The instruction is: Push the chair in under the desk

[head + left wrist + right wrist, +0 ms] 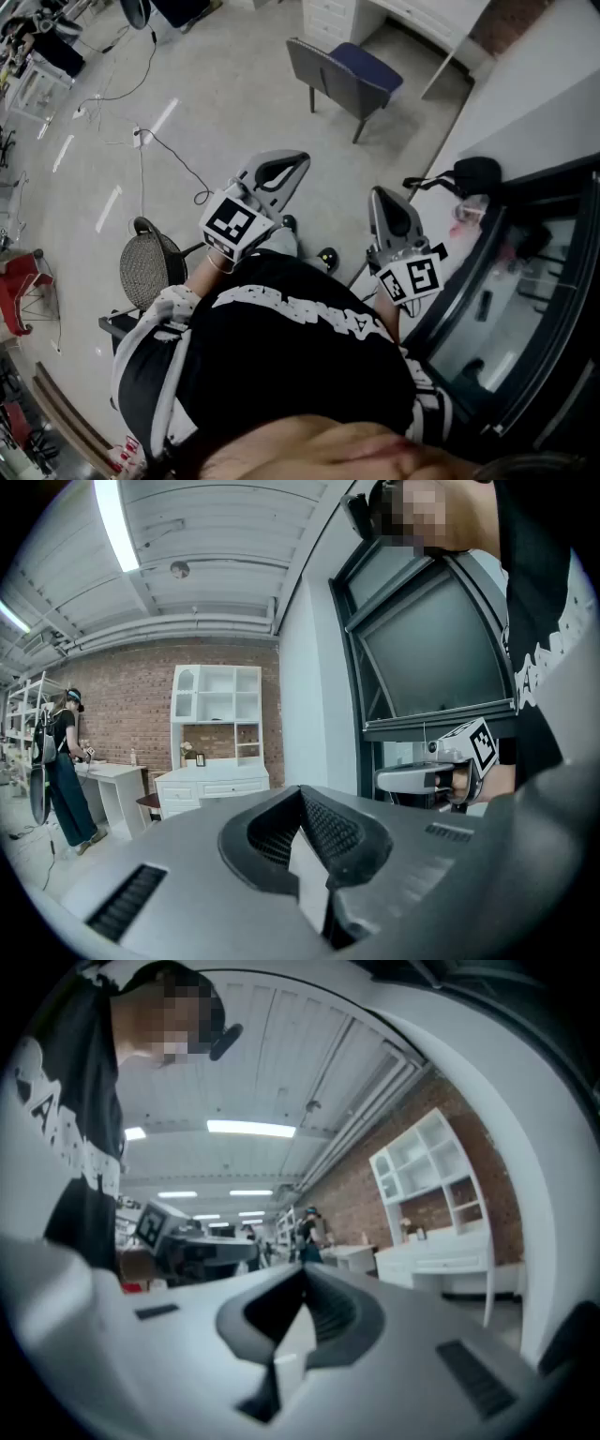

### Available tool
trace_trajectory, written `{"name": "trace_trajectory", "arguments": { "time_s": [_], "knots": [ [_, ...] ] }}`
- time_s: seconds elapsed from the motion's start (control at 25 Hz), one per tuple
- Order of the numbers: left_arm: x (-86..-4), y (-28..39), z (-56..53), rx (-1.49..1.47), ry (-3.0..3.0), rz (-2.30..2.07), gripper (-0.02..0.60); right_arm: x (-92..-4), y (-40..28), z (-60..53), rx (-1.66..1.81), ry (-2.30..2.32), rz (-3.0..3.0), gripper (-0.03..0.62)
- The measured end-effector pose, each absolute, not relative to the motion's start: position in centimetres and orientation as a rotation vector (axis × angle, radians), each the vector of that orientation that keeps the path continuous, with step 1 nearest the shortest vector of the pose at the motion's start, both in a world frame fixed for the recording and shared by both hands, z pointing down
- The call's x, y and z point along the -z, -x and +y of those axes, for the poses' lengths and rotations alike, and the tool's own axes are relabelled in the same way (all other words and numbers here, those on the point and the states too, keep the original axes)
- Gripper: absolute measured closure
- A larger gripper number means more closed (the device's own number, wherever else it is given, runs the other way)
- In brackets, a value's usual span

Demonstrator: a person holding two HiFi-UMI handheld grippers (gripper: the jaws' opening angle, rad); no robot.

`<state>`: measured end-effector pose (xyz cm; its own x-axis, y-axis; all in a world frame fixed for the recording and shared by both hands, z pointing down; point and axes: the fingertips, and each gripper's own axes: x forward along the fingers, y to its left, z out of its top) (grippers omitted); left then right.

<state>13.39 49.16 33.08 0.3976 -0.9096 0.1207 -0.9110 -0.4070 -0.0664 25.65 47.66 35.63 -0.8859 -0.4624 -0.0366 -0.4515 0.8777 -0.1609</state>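
Observation:
A grey chair with a blue seat (349, 71) stands on the floor, pulled out from the white desk (412, 13) at the top of the head view. Both grippers are held up in front of my black shirt, far from the chair. My left gripper (296, 161) is shut with nothing between its jaws. The right gripper (379, 193) is also shut and empty. In the left gripper view, my left gripper (300, 795) points toward the white desk and its shelf unit (212, 778). In the right gripper view, my right gripper (302, 1275) faces the same white furniture (441, 1246).
A black mesh-backed chair (148, 266) stands at my lower left, near a red stool (22, 283). Cables (141, 133) trail over the floor. A dark metal-framed glass cabinet (530, 281) fills the right side. A person (60, 761) stands at a far table.

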Motion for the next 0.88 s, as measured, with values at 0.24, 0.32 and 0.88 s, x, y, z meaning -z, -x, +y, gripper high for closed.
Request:
{"name": "trace_trajectory", "arguments": {
  "time_s": [0.24,0.32,0.88],
  "knots": [
    [-33.1,-15.4,49.4,-0.237,-2.648,-1.681,0.548,-35.8,-27.6,47.6,0.256,0.749,2.931,0.563],
    [-33.1,-15.6,49.7,-0.241,-2.647,-1.681,0.548,-36.0,-27.8,47.8,0.262,0.748,2.928,0.563],
    [-33.0,-14.7,48.6,-0.215,-2.638,-1.691,0.548,-36.4,-28.0,46.6,0.293,0.764,2.921,0.562]
  ]
}}
